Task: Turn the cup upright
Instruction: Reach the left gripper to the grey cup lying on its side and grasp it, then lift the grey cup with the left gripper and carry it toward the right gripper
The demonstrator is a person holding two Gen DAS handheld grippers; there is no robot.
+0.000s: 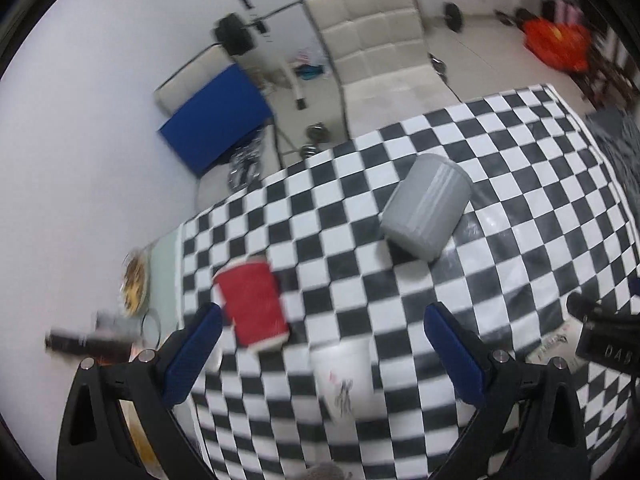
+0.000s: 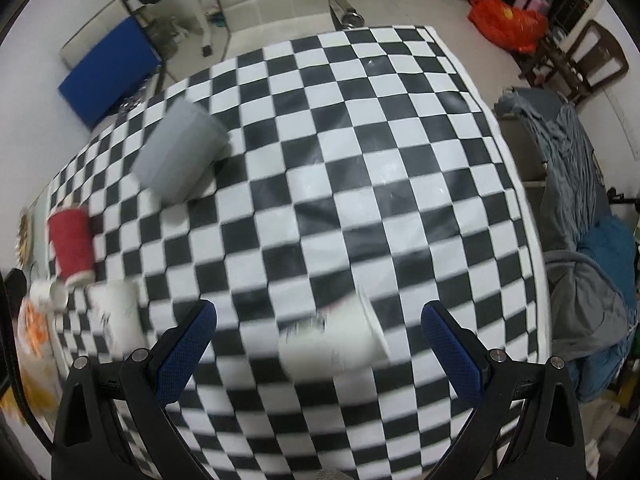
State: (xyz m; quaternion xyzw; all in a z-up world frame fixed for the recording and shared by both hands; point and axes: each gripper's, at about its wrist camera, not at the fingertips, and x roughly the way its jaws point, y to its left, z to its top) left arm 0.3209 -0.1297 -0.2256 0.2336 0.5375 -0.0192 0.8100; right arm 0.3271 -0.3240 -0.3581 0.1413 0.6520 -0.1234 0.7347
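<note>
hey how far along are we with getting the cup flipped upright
Nothing looks done yet. The white cup lies on its side on the checkered table, between the open fingers of the right gripper, ungrasped. The left gripper is open and empty. Grasping, turning and standing the cup remain.

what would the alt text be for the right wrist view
A white paper cup lies on its side on the checkered tablecloth, between the open blue-padded fingers of the right gripper. Further left are a red cup, another white cup and a grey container.
</note>
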